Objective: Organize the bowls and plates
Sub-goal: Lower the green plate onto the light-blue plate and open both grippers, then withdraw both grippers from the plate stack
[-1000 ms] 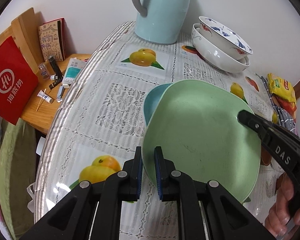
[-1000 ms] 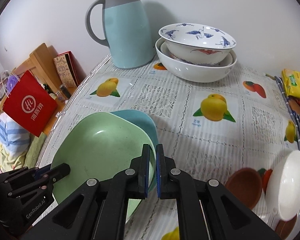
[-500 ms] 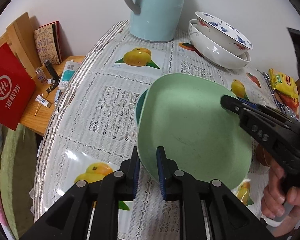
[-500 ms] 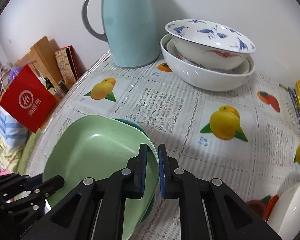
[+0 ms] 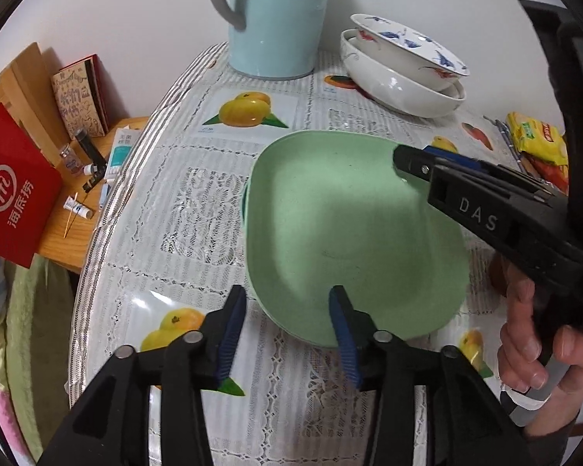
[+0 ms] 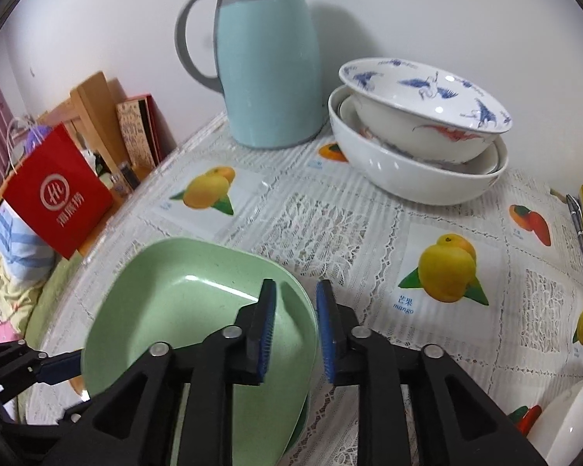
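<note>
A pale green plate [image 5: 349,233] lies on the fruit-print tablecloth, stacked on a blue plate of which only a sliver [image 5: 245,204] shows at its left edge. My left gripper [image 5: 287,310] straddles the green plate's near rim; its jaws are opening and the pads stand off the rim. In the right wrist view the right gripper [image 6: 295,310] straddles the green plate [image 6: 175,310] at its right rim, jaws also opening, with a gap on both sides. Each gripper shows in the other's view: the right gripper [image 5: 412,155] and the left gripper [image 6: 64,365].
Two nested white bowls [image 6: 419,143] with blue and red birds stand at the back beside a light blue thermos jug [image 6: 268,77]. A small white bowl [image 6: 571,419] is at the lower right. Snack packets [image 5: 536,139] lie at the right. A red bag [image 5: 11,190] stands beyond the table's left edge.
Both grippers were shut on the green plate's rim, holding it tilted above the blue plate. The green plate now rests flat on the blue one, and both pairs of jaws have opened off it.
</note>
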Demonstrator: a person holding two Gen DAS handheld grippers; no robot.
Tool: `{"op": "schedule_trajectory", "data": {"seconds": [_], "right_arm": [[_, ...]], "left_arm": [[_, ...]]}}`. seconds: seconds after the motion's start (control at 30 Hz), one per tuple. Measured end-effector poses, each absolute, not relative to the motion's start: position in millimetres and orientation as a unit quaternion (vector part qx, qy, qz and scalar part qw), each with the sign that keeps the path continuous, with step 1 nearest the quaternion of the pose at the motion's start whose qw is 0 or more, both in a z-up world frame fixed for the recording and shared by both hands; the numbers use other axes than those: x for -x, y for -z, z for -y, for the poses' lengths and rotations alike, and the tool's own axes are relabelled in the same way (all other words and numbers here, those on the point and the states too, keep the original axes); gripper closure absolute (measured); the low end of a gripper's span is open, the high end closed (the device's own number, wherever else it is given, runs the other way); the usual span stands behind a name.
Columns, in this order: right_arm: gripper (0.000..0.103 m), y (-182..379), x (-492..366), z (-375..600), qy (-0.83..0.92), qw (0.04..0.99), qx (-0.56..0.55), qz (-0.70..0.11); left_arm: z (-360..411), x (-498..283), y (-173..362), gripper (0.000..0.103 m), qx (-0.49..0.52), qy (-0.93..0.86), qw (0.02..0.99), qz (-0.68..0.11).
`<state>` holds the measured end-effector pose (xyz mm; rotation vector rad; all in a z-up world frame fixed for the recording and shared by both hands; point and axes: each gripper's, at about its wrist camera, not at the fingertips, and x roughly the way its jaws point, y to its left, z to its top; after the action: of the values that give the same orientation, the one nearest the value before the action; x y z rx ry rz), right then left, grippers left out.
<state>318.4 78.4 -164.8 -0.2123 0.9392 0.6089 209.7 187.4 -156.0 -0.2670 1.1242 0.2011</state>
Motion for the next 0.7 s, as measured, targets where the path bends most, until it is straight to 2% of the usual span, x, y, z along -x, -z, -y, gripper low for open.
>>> {"op": "schedule_trajectory", "data": {"seconds": [0.03,0.1,0.7], "right_arm": [[0.067,160,-315,-76,-0.285,0.847,0.098,-0.438],[0.066,153,-312,-71,-0.279,0.853,0.093,-0.432],[0.066,111,-251,24,-0.213,0.887,0.066,-0.405]], "left_arm": [[-186,-209,154,0.051,0.125,-0.091,0.835,-0.527],[-181,-207,151,0.047,0.123,-0.077,0.841,-0.521],[-162,-186,133,0.044,0.096,-0.097,0.848,-0.513]]}}
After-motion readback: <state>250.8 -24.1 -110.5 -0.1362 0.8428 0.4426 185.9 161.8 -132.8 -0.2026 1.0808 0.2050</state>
